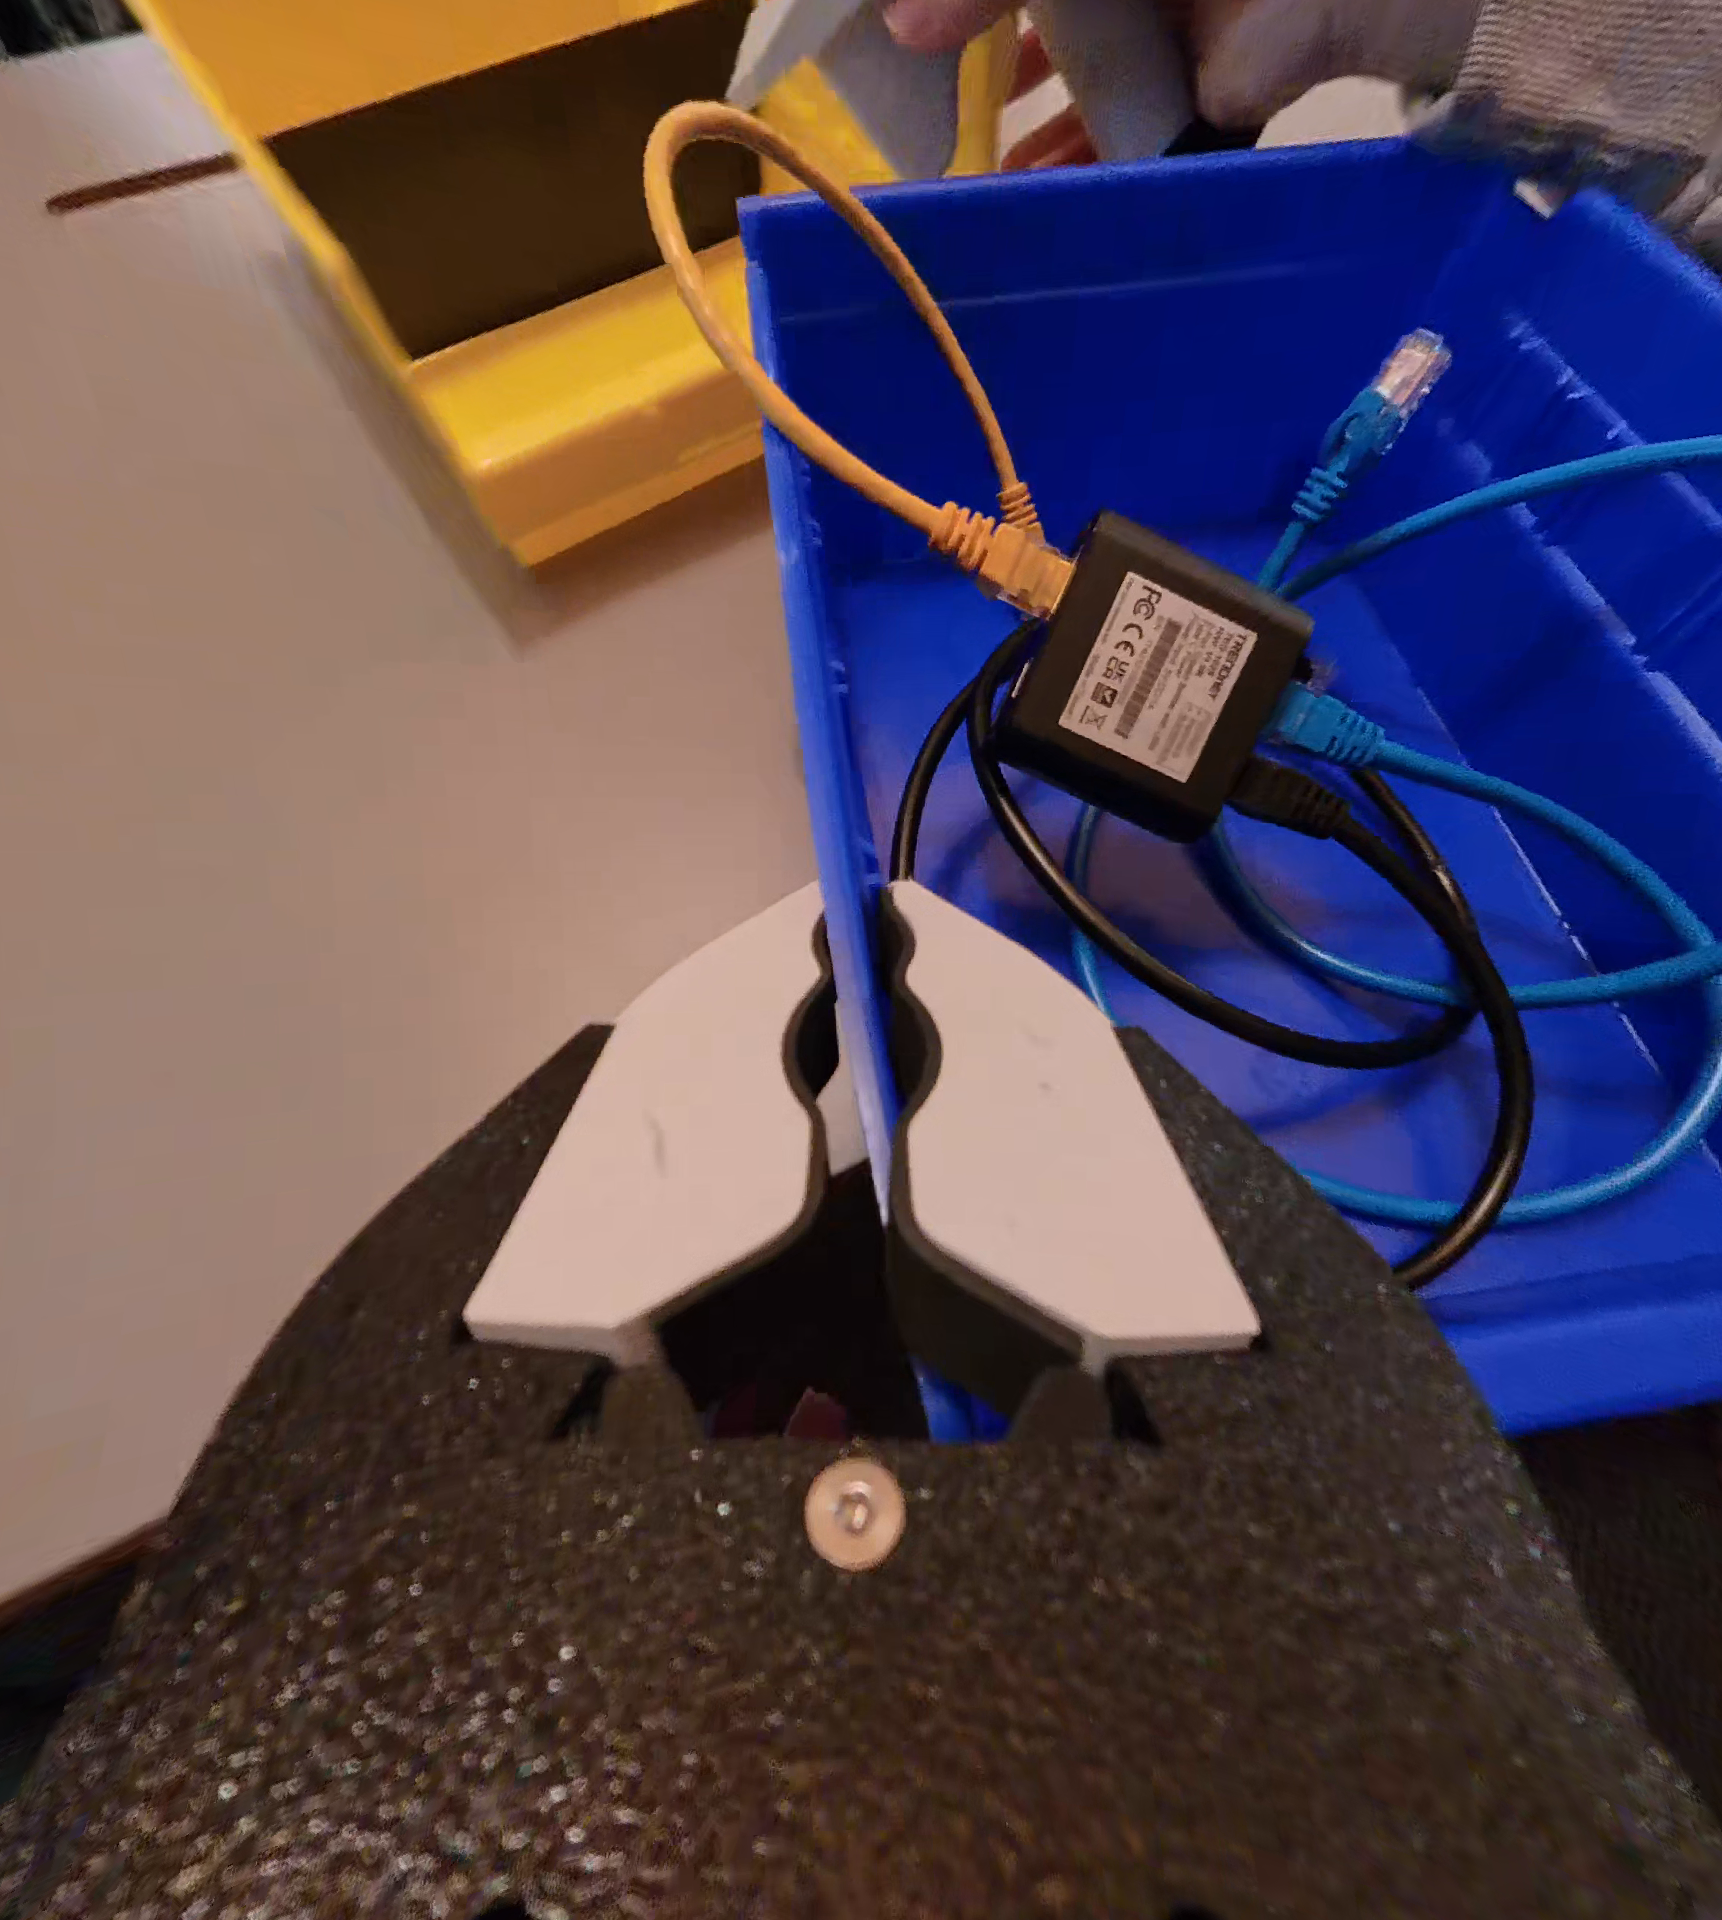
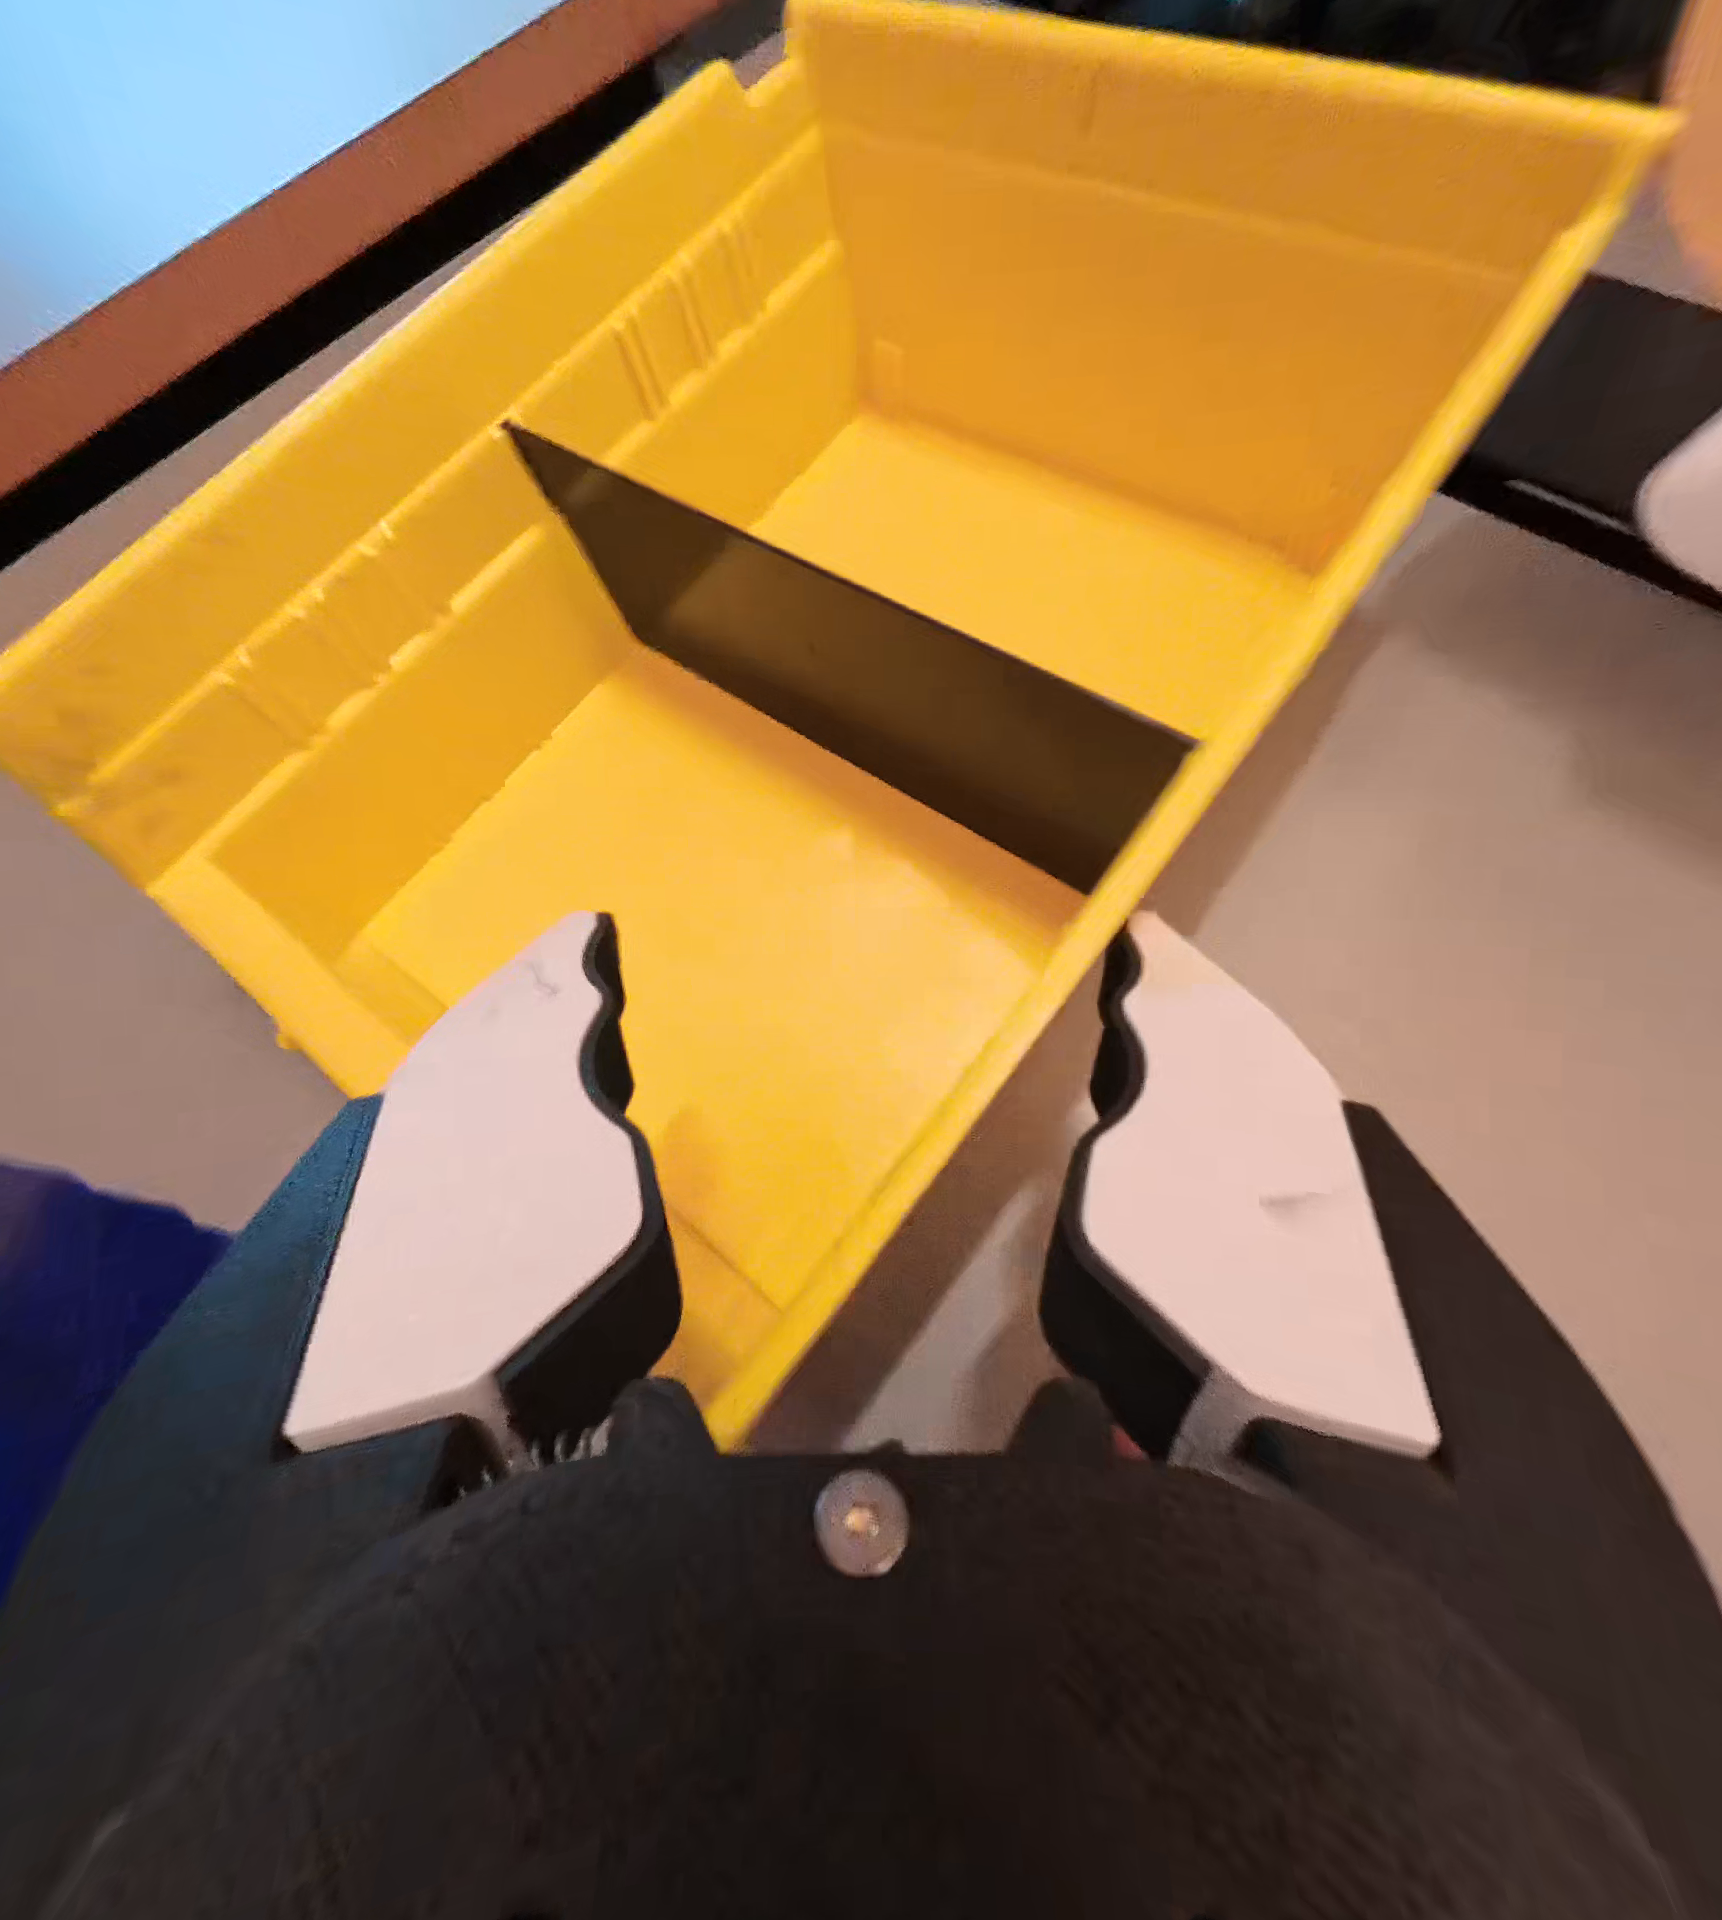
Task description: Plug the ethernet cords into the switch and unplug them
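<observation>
Bench flat, pale grey-brown top, brown edge at far side. Blue bin sits on bench. Yellow bin sits on bench too, near blue bin, small gap between them. Yellow bin has dark divider across middle, making two parts. Bare bench shows left of blue bin and right of yellow bin.

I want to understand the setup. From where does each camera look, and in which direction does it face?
Left wrist view: sits on the left gripper, shut on the blue bin wall; looks into the bin at the switch and cords.
Right wrist view: sits on the open right gripper; looks down into the yellow bin.
Shared: both bins and the table.
</observation>
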Demonstrator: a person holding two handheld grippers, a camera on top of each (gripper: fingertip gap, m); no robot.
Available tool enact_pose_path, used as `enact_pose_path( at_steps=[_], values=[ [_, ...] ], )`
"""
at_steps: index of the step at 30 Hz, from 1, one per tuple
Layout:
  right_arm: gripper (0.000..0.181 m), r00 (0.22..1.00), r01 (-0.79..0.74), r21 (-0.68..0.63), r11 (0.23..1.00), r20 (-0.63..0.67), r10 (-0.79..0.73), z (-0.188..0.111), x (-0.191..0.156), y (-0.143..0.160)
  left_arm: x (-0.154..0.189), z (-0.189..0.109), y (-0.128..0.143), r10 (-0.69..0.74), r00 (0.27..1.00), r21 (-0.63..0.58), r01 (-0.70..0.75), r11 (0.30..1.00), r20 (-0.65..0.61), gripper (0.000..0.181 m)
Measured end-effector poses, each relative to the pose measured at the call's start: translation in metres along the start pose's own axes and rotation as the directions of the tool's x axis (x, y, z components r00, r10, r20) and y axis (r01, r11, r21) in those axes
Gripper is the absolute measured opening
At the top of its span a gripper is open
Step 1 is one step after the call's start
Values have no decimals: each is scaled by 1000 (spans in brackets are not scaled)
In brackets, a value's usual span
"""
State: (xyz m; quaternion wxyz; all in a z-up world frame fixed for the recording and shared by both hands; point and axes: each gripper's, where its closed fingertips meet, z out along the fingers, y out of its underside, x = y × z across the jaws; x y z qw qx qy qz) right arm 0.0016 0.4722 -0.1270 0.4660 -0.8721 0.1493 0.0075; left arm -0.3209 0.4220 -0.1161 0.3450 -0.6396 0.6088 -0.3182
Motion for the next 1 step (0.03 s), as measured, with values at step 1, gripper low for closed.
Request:
enact_pose_path(
  at_steps=[1],
  values=[
    [92, 999, 37, -31, 999, -7, -37, 5, 1, 3, -10, -9, 6, 1, 1000, -10, -1, 1000, 30, 4]
  ],
)
